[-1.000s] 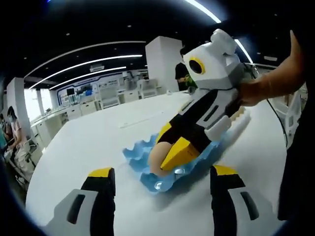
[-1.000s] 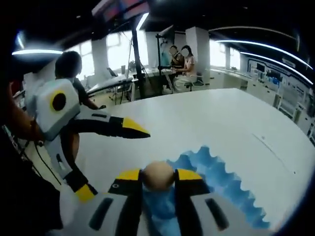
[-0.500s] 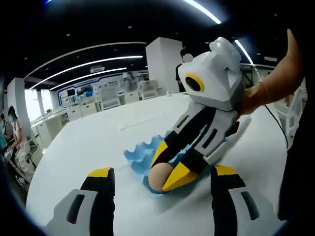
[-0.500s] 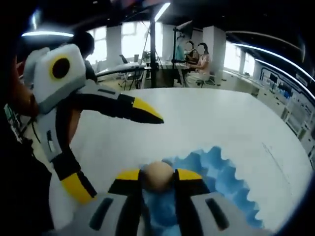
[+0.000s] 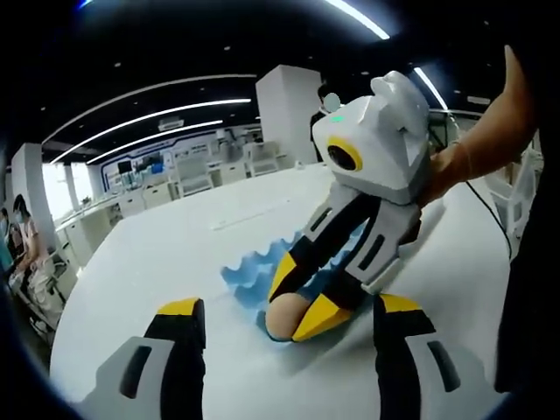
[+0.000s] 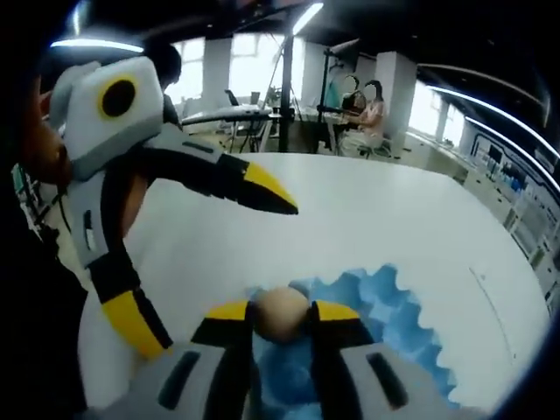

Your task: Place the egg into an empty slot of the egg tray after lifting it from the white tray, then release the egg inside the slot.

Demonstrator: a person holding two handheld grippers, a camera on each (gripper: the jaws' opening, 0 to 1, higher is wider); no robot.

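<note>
Since the earlier frame the right gripper (image 6: 281, 317) has lowered its egg (image 6: 281, 313), jaws clamped across its middle, onto the blue egg tray (image 6: 398, 322), demanding light grip on fragile shell, while the left gripper (image 5: 284, 337) waits, jaws apart.

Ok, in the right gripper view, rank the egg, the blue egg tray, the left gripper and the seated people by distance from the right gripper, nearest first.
1. Egg: clamped between the right gripper jaws.
2. Blue egg tray: directly beneath and just ahead, on the white table.
3. Left gripper: at the view's left, jaws spread wide above the table.
4. Seated people: in the background beyond the table's far edge.
</note>
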